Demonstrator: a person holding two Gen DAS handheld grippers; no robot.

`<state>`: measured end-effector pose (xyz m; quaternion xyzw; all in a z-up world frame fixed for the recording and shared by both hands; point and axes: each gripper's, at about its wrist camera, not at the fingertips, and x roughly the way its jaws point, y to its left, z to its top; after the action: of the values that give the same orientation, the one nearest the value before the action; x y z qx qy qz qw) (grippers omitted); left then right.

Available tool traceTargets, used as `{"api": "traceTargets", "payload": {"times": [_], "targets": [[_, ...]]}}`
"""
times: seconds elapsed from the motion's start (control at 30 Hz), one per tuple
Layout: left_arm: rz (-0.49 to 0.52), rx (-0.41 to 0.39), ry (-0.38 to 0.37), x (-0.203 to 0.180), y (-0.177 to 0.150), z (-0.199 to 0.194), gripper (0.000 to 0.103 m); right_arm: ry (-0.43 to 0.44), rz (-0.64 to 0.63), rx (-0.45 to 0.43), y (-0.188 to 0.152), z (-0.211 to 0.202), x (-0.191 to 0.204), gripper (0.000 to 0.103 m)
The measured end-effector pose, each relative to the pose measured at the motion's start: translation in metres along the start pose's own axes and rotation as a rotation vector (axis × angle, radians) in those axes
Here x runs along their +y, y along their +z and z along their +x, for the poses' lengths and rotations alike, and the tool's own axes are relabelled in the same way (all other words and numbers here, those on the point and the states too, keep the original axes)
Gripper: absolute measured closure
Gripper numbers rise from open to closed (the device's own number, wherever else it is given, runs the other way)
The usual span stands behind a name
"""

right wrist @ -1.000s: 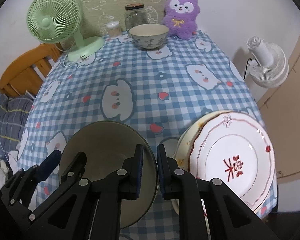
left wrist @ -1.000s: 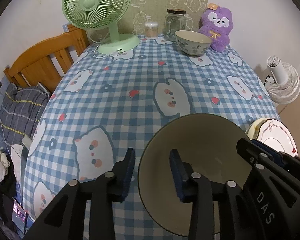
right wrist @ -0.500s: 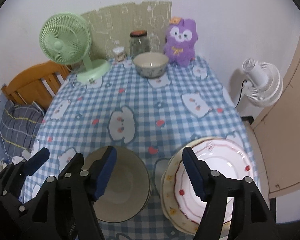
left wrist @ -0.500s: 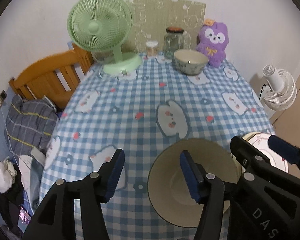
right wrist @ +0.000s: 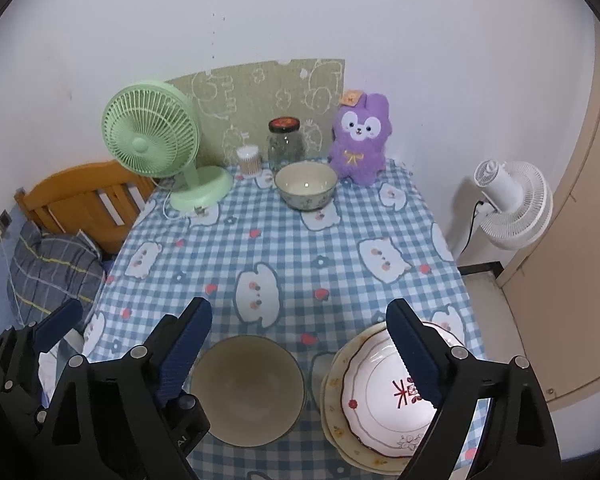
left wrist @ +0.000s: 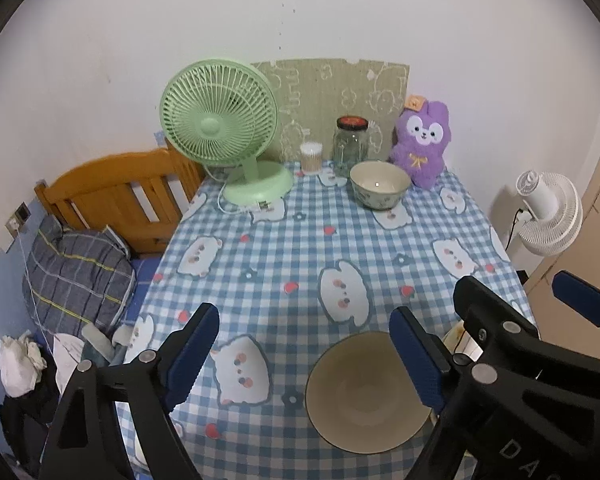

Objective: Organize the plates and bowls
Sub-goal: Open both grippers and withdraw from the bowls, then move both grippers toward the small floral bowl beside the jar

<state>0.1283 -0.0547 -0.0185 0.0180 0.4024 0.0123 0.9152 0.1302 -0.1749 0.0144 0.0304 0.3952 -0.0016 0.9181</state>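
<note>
We hold both tools tilted down over the near end of the table [right wrist: 440, 264], side by side. Our left gripper [left wrist: 304, 356] has its jaws opening wide, with only checked cloth and the rim of the beige bowl [left wrist: 366, 392] seen below the gap; the pads press on nothing. Our right gripper [right wrist: 300, 344] is likewise opening, its blue pads apart above the same beige bowl [right wrist: 246, 390] and the plates, gripping neither. The beige bowl sits upright near the front edge and looks empty. Just beside it to the right lies the stack of plates [right wrist: 380, 396]: a white plate with a red mark on top of a wider cream one, close to the table's front right corner. Past these the middle of the tablecloth lies bare. At the far end stands the patterned bowl [right wrist: 306, 186], upright, its inside pale with nothing in it that we can see. Behind it, along the wall, are a green fan [right wrist: 156, 140], a tub of cotton swabs [right wrist: 249, 160], a glass jar [right wrist: 286, 142] whose contents we cannot make out, and a purple plush toy [right wrist: 360, 142]. A wooden bed frame [right wrist: 80, 196] borders the table on the left, and a white fan [right wrist: 512, 204] stands off its right side.
</note>
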Motion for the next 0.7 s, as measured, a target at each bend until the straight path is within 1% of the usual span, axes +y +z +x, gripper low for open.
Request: {"api": "traceTargets", "payload": {"times": [0.23, 0.53, 0.7], "targets": [[0.014, -0.031, -0.029, 0.009, 0.017, -0.011, 0.014, -0.040, 0.014, -0.032, 0.014, -0.014, 0.008, 0.010], [0.045, -0.062, -0.072, 0.012, 0.044, -0.013, 0.014, -0.105, 0.055, -0.066, 0.037, -0.021, 0.013, 0.010], [0.065, -0.085, -0.087, 0.009, 0.058, -0.012, 0.014, -0.113, 0.068, -0.084, 0.053, -0.020, 0.008, 0.010]]}}
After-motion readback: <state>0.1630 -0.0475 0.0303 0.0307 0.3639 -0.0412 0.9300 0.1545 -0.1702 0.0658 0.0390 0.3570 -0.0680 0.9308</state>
